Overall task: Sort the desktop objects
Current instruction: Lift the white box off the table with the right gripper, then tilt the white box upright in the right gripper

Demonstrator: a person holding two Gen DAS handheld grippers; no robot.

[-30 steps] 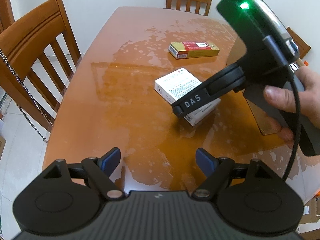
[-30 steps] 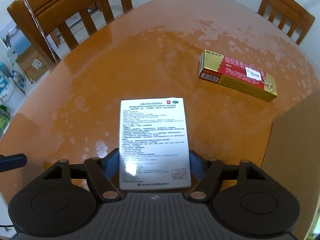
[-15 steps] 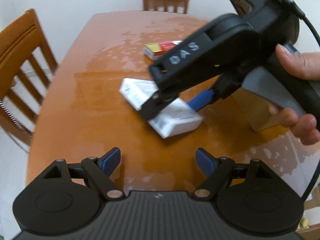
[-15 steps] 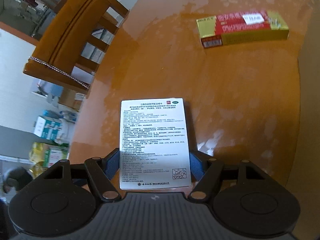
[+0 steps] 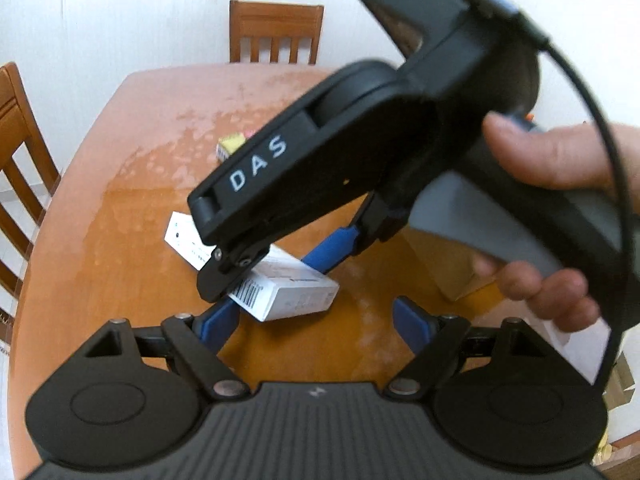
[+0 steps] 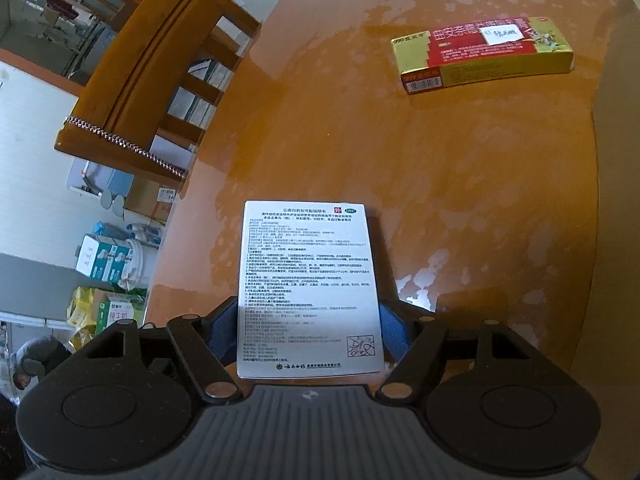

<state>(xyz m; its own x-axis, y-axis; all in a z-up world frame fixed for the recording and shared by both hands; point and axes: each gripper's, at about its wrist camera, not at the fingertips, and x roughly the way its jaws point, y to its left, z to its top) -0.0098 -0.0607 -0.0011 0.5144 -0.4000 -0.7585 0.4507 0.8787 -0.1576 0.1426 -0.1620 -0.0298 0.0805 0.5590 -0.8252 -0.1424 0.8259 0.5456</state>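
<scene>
My right gripper (image 6: 310, 326) is shut on a white medicine box (image 6: 308, 288) printed with small text and holds it above the wooden table (image 6: 440, 184). In the left wrist view the same white box (image 5: 288, 284) hangs between the right gripper's blue pads (image 5: 332, 246), lifted and tilted over the table. My left gripper (image 5: 316, 318) is open and empty, low near the table's front. A red and gold box (image 6: 482, 54) lies flat farther back on the table; only its end (image 5: 230, 148) shows in the left wrist view.
A brown cardboard box (image 5: 468, 276) stands at the right of the table, partly behind the hand. Wooden chairs stand at the far end (image 5: 276, 32) and at the left side (image 6: 156, 76). Clutter lies on the floor beyond the left edge (image 6: 108, 264).
My right gripper has lifted the white box off the table and swung it up and toward the left gripper. The left gripper has stayed open and pulled back a little.
</scene>
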